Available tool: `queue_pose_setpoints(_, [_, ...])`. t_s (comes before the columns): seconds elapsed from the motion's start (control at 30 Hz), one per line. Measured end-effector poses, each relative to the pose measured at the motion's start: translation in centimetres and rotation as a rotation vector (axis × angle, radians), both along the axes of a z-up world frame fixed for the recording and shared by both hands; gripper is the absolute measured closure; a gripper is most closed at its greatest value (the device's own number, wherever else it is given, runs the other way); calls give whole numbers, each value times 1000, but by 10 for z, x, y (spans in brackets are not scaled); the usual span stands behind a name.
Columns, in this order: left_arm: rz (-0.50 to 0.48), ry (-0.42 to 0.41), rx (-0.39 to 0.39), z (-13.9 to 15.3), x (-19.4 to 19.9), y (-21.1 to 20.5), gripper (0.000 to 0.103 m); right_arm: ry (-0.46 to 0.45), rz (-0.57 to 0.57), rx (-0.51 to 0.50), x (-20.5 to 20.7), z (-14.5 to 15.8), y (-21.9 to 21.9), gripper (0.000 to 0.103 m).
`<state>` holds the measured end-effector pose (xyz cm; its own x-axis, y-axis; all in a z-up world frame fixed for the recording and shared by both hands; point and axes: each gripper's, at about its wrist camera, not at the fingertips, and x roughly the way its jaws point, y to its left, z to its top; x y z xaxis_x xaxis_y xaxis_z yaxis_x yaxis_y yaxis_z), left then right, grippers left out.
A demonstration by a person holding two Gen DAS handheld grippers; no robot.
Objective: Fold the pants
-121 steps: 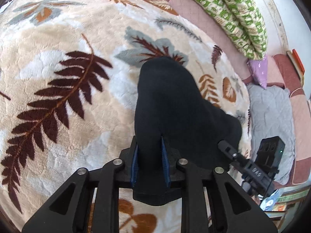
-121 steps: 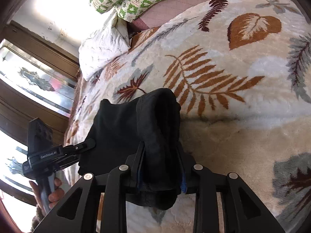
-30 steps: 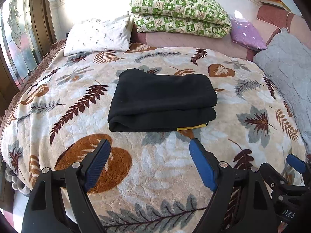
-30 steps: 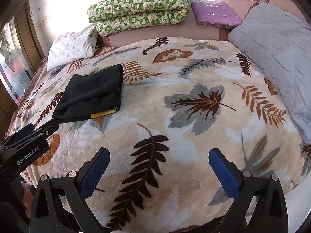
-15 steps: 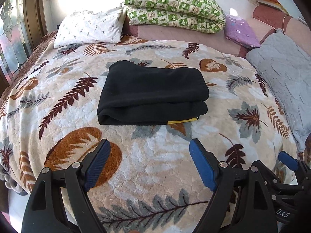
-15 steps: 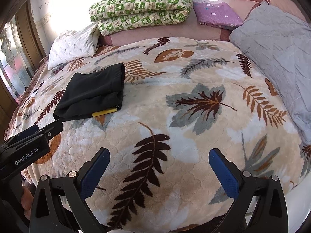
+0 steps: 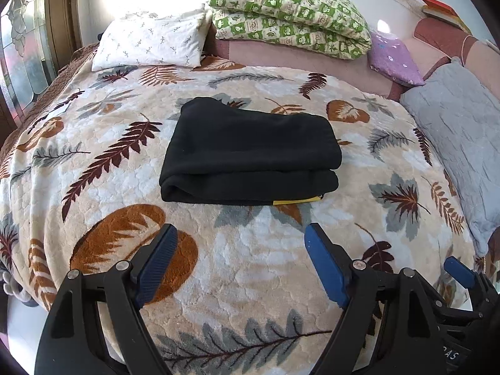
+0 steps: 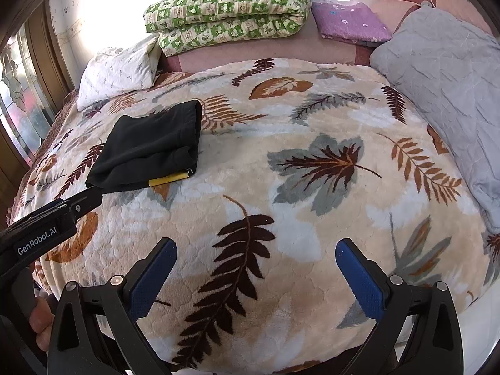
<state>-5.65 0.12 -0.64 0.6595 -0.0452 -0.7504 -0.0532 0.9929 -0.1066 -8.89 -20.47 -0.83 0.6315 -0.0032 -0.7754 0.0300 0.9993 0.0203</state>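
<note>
The black pants (image 7: 250,153) lie folded into a thick rectangle on the leaf-patterned blanket (image 7: 250,265), with a yellow label at the near right corner. They also show in the right wrist view (image 8: 153,147), at the left. My left gripper (image 7: 240,237) is open and empty, held back from the pants near the bed's front edge. My right gripper (image 8: 254,250) is open and empty, well to the right of the pants. The left gripper's body shows in the right wrist view (image 8: 47,225).
A white pillow (image 7: 150,43), a folded green checked quilt (image 7: 287,12) and a purple cushion (image 7: 393,56) lie along the headboard. A grey quilted pad (image 7: 459,143) lies at the bed's right side. A window is at the left.
Four seconds ago both grippers were shut on the black pants. Now both are open and drawn back, and the pants lie folded. Over the last second the left view shifted slightly.
</note>
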Motion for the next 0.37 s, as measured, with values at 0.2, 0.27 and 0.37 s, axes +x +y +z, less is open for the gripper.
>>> queue_pose_setpoints(0.2, [13, 10, 40, -3, 2, -1, 19, 1, -1, 2, 0, -1, -1, 1])
queue_pose_setpoints(0.27, [12, 21, 37, -4, 3, 0, 19, 4, 0, -1, 1, -2, -1, 1])
queue_pose_setpoints(0.37, [13, 28, 40, -6, 4, 0, 19, 4, 0, -2, 2, -3, -2, 1])
